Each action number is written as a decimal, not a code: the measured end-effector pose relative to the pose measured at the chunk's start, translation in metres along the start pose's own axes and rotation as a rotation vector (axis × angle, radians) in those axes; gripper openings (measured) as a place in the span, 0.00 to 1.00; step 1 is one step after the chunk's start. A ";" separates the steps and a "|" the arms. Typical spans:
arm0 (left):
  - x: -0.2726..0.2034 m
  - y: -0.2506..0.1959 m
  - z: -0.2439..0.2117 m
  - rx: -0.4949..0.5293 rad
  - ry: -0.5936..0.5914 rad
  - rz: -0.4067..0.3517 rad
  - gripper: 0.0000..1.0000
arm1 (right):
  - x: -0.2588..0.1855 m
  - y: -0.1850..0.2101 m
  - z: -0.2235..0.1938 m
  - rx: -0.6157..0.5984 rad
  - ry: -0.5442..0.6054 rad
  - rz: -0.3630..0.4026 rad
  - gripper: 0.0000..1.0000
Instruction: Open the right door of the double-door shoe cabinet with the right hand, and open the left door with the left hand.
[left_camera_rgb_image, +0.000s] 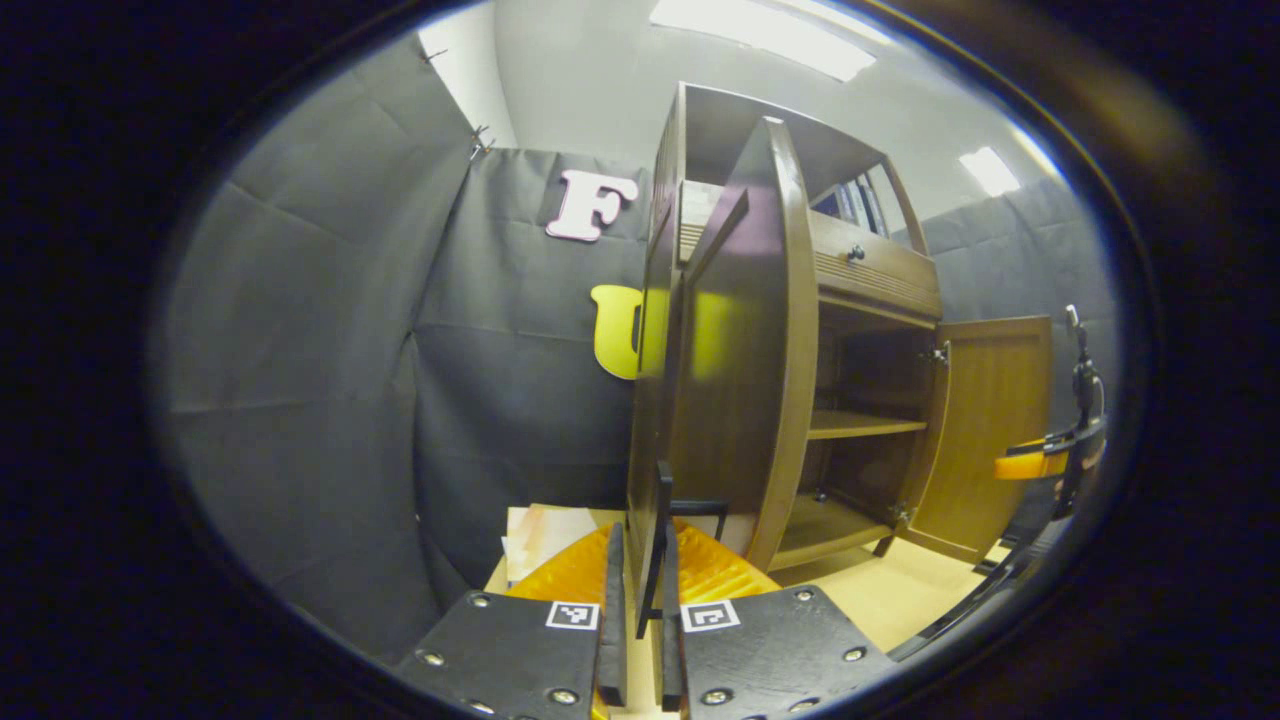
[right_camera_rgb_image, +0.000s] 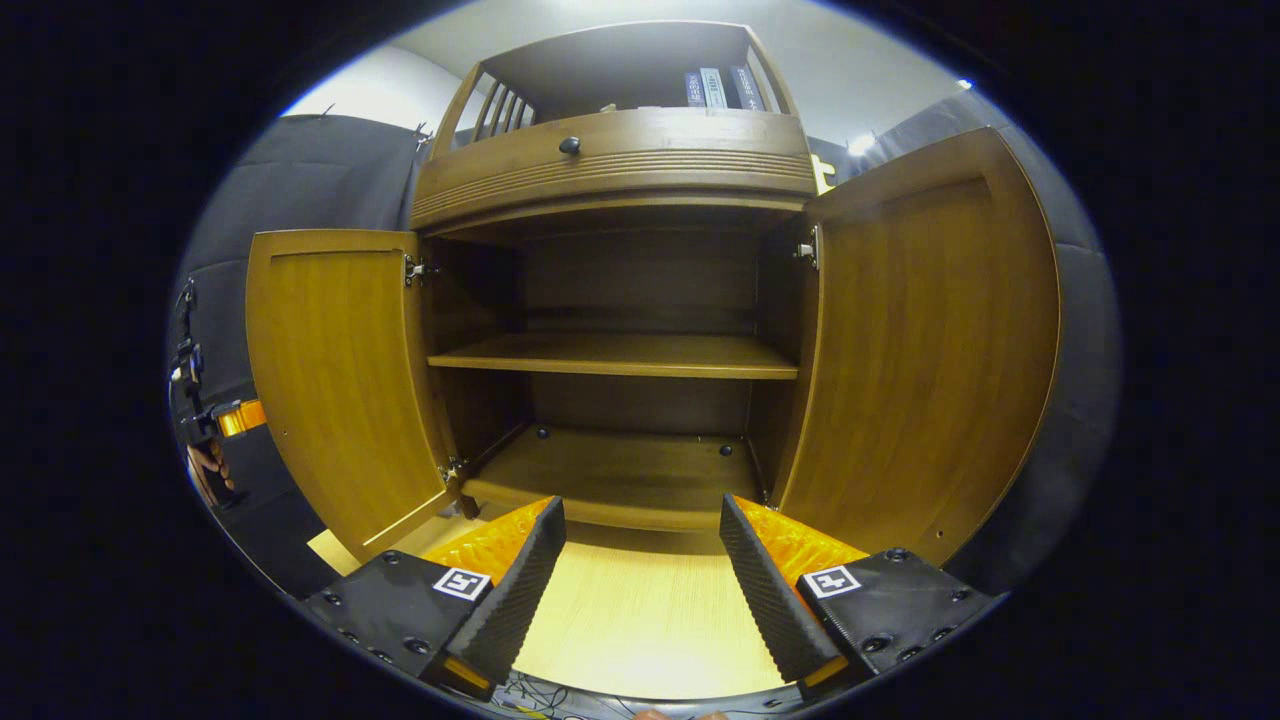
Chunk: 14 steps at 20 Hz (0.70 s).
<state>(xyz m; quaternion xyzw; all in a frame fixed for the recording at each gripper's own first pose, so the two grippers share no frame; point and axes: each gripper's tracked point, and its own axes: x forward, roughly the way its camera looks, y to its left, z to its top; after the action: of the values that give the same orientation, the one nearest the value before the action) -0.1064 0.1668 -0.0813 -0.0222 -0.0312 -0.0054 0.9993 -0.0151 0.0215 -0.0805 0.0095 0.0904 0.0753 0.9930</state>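
Shoe cabinet (right_camera_rgb_image: 620, 300): stands on pale wood floor (right_camera_rgb_image: 640, 620) against black cloth wall (left_camera_rgb_image: 330, 330), seen head-on in right gripper view. Both lower doors swung out. Left door (right_camera_rgb_image: 335, 380) hinged at left side, inner face showing; right door (right_camera_rgb_image: 925, 350) hinged at right side, inner face showing, standing nearer the camera. Interior bare: one middle shelf (right_camera_rgb_image: 620, 355) and bottom board (right_camera_rgb_image: 610, 470). Above the doors, a drawer front with small dark knob (right_camera_rgb_image: 569, 145); above that, an open top compartment holding a few books (right_camera_rgb_image: 715, 88) at far right.

Right gripper (right_camera_rgb_image: 640, 560): fingers spread wide, nothing between them, held apart from the cabinet in front of the opening, centred between the two doors.

Left gripper (left_camera_rgb_image: 640, 600): jaws narrow, closed onto the dark door handle (left_camera_rgb_image: 662, 540) at the free edge of the left door (left_camera_rgb_image: 740, 370), seen edge-on in left gripper view. Both fingers appear to press on the handle's upright bar. Right door (left_camera_rgb_image: 990, 430) visible open beyond, at right.

Other gripper, with part of the holding hand, visible small at far left edge of right gripper view (right_camera_rgb_image: 205, 420).

Ceiling light panels (left_camera_rgb_image: 760, 35) overhead.
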 end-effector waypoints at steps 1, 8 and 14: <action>-0.003 -0.001 0.001 -0.003 -0.002 0.011 0.15 | -0.001 -0.003 0.002 0.000 -0.008 -0.003 0.94; -0.077 -0.030 0.016 0.025 -0.022 0.160 0.15 | -0.011 -0.032 0.014 0.015 -0.044 -0.049 0.94; -0.089 -0.129 0.036 -0.083 -0.048 0.061 0.16 | -0.022 -0.051 0.019 0.032 -0.083 -0.089 0.93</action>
<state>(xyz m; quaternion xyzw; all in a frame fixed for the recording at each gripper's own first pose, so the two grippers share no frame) -0.1994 0.0405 -0.0449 -0.0647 -0.0542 0.0243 0.9961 -0.0257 -0.0319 -0.0593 0.0243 0.0505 0.0290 0.9980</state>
